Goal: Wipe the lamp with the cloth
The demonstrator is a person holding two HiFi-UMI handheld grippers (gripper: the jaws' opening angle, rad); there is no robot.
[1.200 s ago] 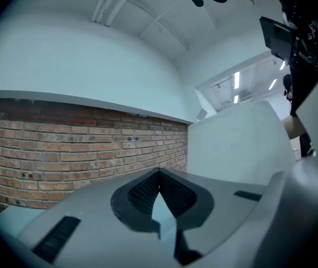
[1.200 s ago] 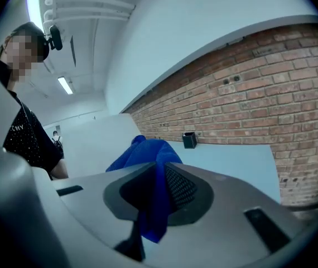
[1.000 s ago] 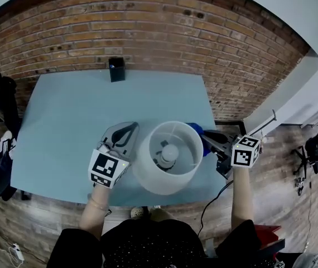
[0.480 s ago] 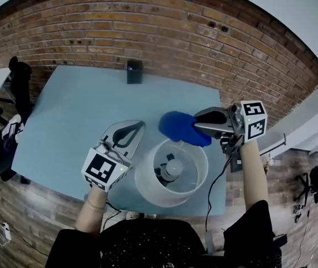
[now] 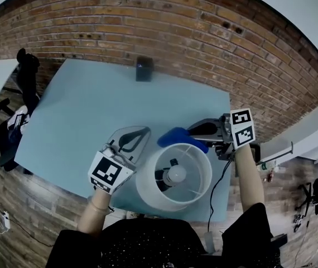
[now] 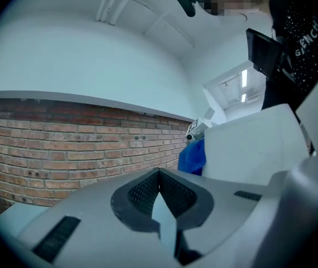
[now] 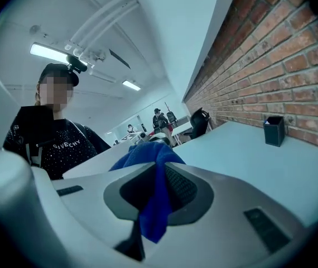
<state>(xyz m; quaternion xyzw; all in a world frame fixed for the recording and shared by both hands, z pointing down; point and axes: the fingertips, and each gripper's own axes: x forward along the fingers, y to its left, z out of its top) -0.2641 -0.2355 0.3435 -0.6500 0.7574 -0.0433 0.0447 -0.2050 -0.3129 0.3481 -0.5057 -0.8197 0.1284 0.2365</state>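
Observation:
The lamp (image 5: 148, 191) stands near the table's front edge, and I look down into its white shade at the bulb (image 5: 176, 175). My right gripper (image 5: 191, 133) is shut on a blue cloth (image 5: 176, 137), which rests at the shade's far rim. In the right gripper view the cloth (image 7: 153, 194) hangs bunched between the jaws of the right gripper (image 7: 162, 172). My left gripper (image 5: 141, 132) lies just left of the shade, shut with nothing in it. In the left gripper view, past the left gripper (image 6: 159, 175), the shade (image 6: 254, 147) and the cloth (image 6: 192, 156) show at right.
The light blue table (image 5: 92, 110) stretches back to a brick wall (image 5: 148, 27). A small black box (image 5: 144, 68) stands at its far edge. A dark chair (image 5: 25, 66) stands off the table's left side. The lamp's cable (image 5: 217, 188) runs off the near right edge.
My right gripper rose with the cloth from the shade's right side, then came down to the shade's far rim. The left gripper stayed beside the shade's left. The head view shifted.

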